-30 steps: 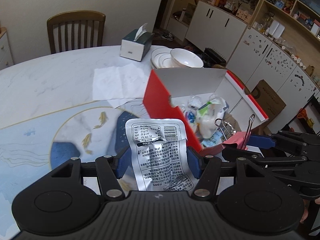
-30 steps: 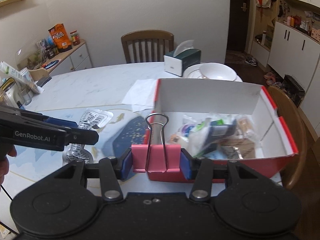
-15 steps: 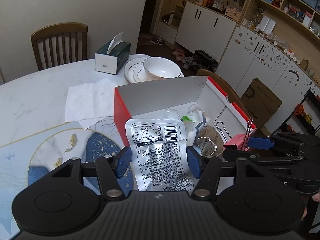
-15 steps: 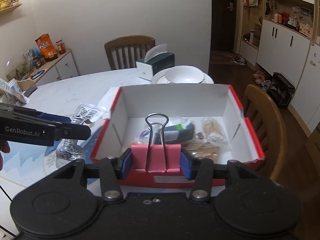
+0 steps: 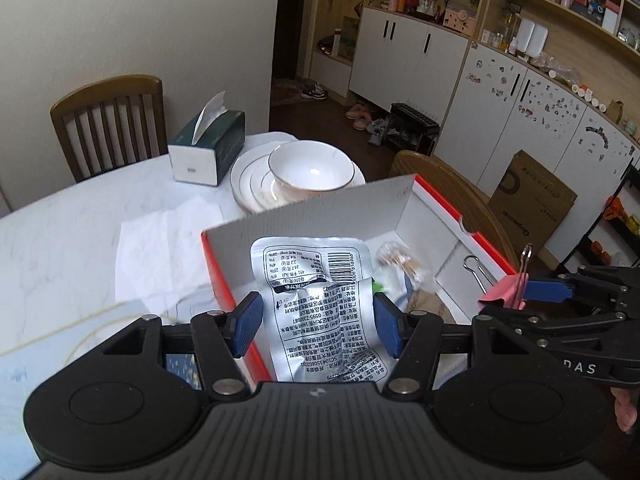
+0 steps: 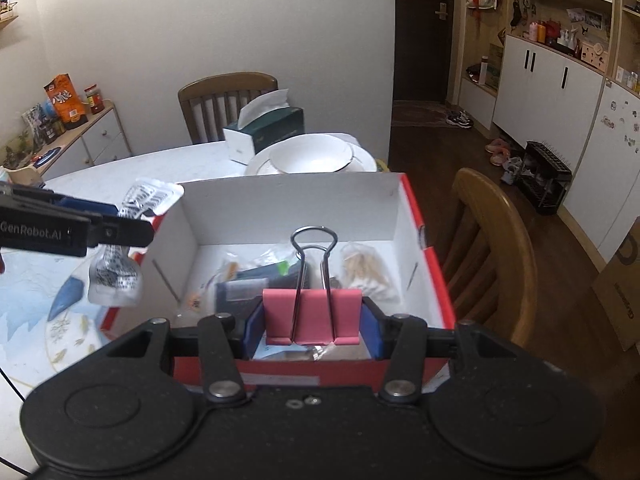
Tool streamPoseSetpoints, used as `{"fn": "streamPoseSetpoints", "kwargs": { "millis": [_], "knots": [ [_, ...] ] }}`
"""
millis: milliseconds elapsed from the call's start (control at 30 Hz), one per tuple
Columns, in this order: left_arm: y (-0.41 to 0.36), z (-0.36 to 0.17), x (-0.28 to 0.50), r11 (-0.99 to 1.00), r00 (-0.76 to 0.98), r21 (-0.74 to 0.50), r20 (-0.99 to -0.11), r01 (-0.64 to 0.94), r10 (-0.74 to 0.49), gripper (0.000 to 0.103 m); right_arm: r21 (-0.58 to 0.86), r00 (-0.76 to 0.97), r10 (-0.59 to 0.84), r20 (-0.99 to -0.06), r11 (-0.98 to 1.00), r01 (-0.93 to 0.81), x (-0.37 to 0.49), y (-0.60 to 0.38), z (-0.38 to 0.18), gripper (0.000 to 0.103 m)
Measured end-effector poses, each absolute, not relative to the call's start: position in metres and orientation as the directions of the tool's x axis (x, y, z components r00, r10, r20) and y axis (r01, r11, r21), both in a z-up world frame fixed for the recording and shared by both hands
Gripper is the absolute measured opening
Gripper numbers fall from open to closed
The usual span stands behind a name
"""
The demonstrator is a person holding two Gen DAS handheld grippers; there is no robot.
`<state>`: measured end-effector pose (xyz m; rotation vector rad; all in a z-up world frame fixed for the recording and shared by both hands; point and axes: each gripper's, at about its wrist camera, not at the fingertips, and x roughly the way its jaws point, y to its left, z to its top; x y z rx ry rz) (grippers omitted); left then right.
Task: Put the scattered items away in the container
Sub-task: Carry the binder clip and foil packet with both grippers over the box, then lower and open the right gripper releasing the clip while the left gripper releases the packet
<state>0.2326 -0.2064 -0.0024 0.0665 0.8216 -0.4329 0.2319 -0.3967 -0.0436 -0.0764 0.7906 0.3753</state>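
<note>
My left gripper [image 5: 316, 322] is shut on a crumpled silver foil packet [image 5: 316, 304] with black print and a barcode, held above the left wall of the red box [image 5: 436, 196]. In the right wrist view that packet [image 6: 120, 256] hangs at the box's left wall [image 6: 176, 240]. A pink binder clip [image 6: 314, 314] with wire handles upright sits pinched in my right gripper [image 6: 312, 330], over the box's near edge. The left wrist view shows that clip [image 5: 506, 290] at the right. Several small items lie inside the white-lined box.
A white bowl on stacked plates [image 5: 310, 176] and a green tissue box [image 5: 208, 148] stand behind the red box. White paper sheets [image 5: 168, 248] lie to its left on the marble table. Wooden chairs [image 6: 492, 240] stand at the table's far side and right.
Both grippers have moved toward the box with their loads. The packet, earlier over the blue mat, is now over the box's left wall; the clip now hangs over the box's near edge.
</note>
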Motion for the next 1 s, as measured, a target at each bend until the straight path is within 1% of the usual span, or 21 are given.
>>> {"fn": "streamPoseSetpoints", "kwargs": {
  "millis": [233, 433, 800, 1000],
  "knots": [
    [-0.225, -0.004, 0.260, 0.905, 0.609, -0.050, -0.724, 0.422, -0.324, 0.059, 0.054, 0.637, 0.284, -0.717, 0.933, -0.355, 0.252, -0.407, -0.050, 0.048],
    [-0.240, -0.016, 0.281, 0.895, 0.601, 0.000, -0.741, 0.447, -0.300, 0.059, 0.058, 0.604, 0.288, -0.744, 0.927, -0.371, 0.272, -0.408, -0.061, 0.048],
    [-0.256, -0.049, 0.311, 0.892, 0.542, 0.017, -0.800, 0.451, -0.258, 0.059, 0.057, 0.556, 0.301, -0.775, 0.909, -0.412, 0.292, -0.393, -0.081, 0.048],
    [-0.265, -0.059, 0.320, 0.880, 0.508, 0.011, -0.820, 0.474, -0.264, 0.059, 0.060, 0.513, 0.291, -0.808, 0.906, -0.419, 0.303, -0.387, -0.093, 0.048]
  ]
}}
